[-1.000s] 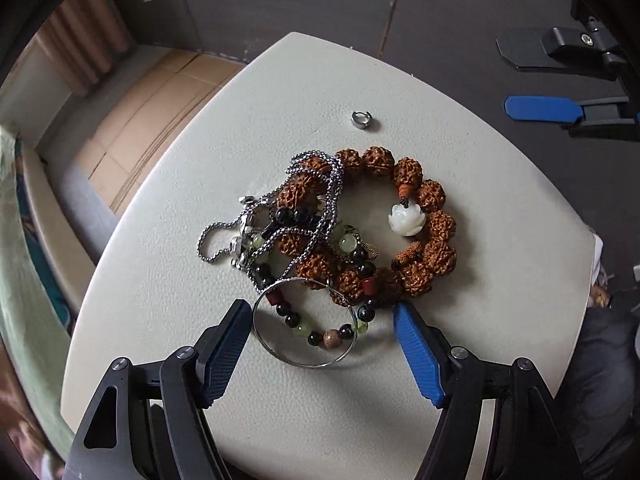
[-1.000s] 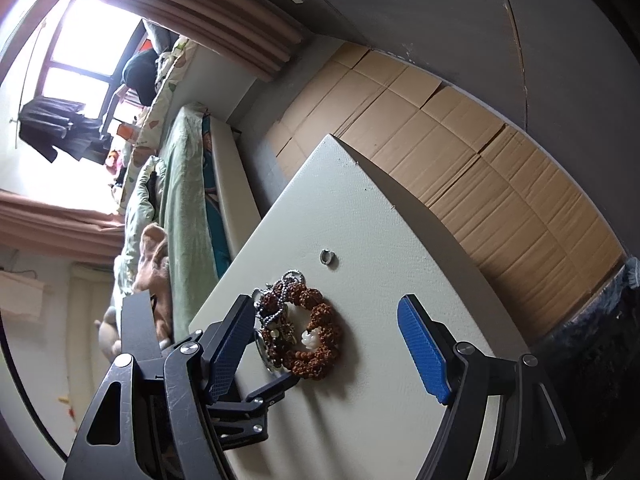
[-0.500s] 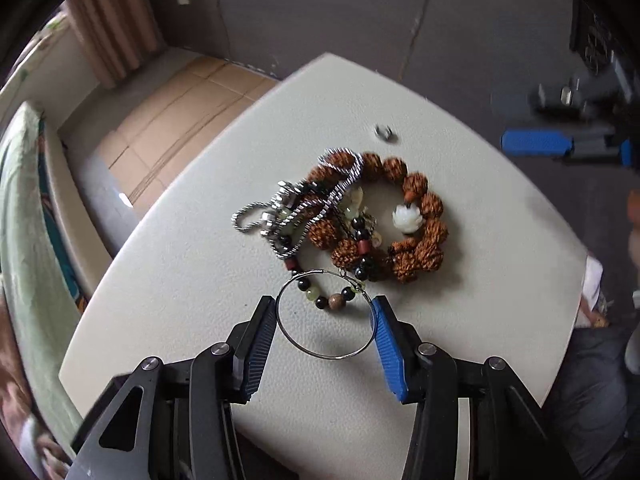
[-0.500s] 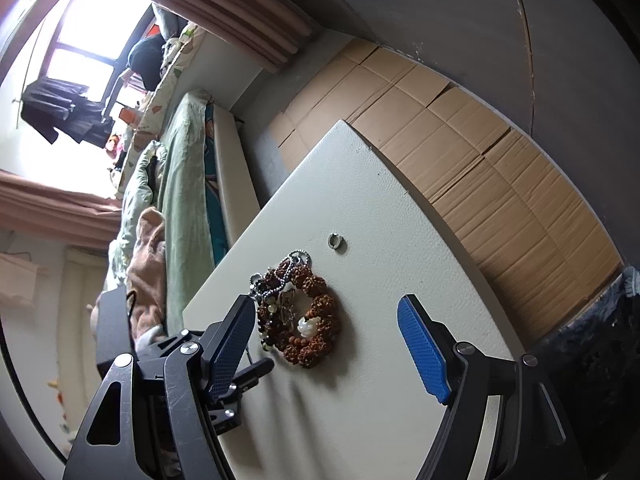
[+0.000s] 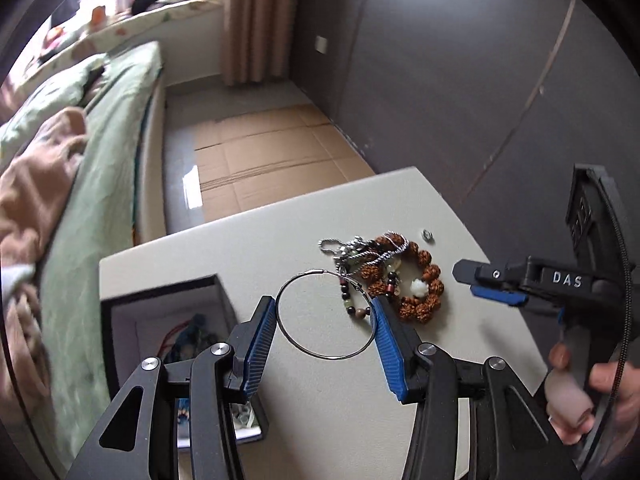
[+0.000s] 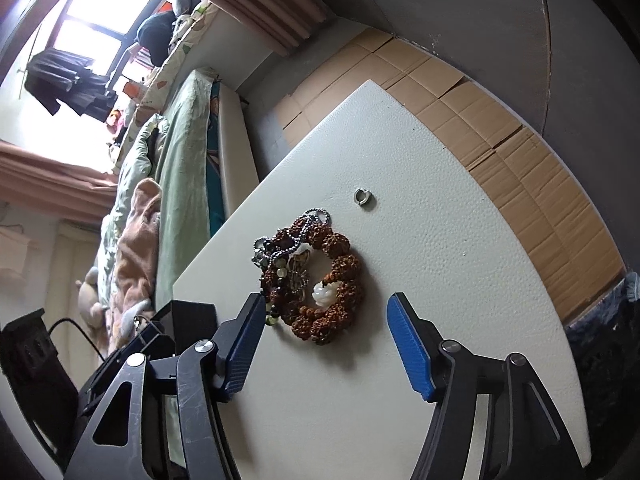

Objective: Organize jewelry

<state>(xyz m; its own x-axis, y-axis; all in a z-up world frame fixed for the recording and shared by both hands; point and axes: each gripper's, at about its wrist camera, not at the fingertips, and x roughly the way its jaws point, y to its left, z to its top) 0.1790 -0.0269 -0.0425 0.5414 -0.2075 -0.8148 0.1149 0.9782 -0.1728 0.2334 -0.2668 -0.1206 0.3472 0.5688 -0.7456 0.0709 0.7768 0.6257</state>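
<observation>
Left fingers (image 5: 325, 322) now lifted, clamped on wire hoop (image 5: 326, 314); right fingers (image 6: 326, 346) closing, empty, above white table (image 6: 460, 264).

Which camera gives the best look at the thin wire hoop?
The left wrist view: the wire hoop fills the space between the left gripper jaws, its whole outline clear against the table. In the right wrist view I cannot make it out.

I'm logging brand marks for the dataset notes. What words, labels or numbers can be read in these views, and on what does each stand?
"DAS": white letters on the black body of the right gripper, left wrist view.
Raised marks on the black block above it: too blurred to read.
Right wrist view: none.
</observation>
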